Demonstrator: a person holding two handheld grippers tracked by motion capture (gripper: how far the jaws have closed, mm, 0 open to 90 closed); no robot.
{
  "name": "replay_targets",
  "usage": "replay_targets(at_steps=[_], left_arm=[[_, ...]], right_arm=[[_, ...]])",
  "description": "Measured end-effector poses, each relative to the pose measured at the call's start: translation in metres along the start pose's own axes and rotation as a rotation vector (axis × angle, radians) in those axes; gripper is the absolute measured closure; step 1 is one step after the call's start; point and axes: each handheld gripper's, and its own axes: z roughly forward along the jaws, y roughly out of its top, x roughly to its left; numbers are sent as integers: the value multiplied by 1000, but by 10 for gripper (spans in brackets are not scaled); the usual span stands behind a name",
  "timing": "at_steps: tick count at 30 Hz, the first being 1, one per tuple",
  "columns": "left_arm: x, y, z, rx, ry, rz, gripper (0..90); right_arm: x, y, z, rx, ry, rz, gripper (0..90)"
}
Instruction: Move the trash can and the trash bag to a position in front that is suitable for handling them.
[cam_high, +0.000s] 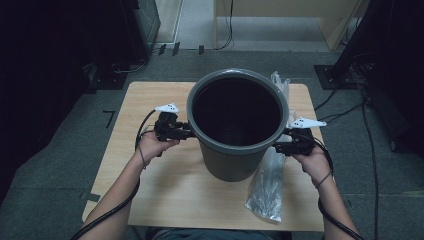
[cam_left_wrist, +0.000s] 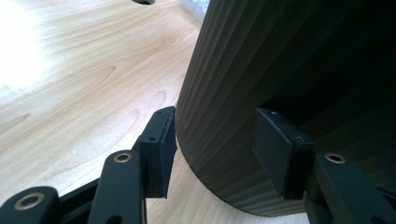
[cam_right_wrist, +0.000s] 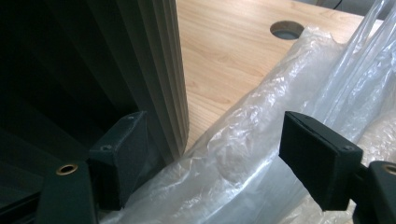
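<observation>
Open grippers (cam_left_wrist: 215, 140) flanking ribbed bin (cam_high: 235, 125)

The bench (cam_high: 165, 195) has a pale wood-grain top, smooth, with a soft shine where light falls on it. The bin (cam_high: 235, 162) looks like grey plastic, matt, and its outer wall is ribbed with fine vertical grooves; the rim is smooth. The bag (cam_high: 267, 187) is thin clear plastic film, glossy and much wrinkled. The left gripper (cam_left_wrist: 215, 144) and the right gripper (cam_right_wrist: 215, 158) have black matt jaws, with brass-coloured metal rivets. The floor (cam_high: 50, 190) looks like grey, rough carpet.
</observation>
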Motion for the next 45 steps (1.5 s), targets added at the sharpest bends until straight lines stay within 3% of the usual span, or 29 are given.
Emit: replay_targets(at_steps=[11,20,31,35,40,45], left_arm=[[-7,-2,-1,16,-7,-10,509],[-13,-5,-2,17,-13,-9,515],[-17,-5,-2,39,-21,10,507],[-14,-5,-2,39,-21,12,438],[-16,-1,-4,36,1,49,404],[-17,3,-10,26,15,53,419]], right_arm=[[-3,-3,3,-1,11,25,297],[-1,-3,1,-1,17,17,365],[-3,-5,1,-4,15,31,370],[-3,-5,2,-9,9,18,362],[-4,-4,3,-9,-7,17,313],[-6,-6,4,-12,-1,28,294]])
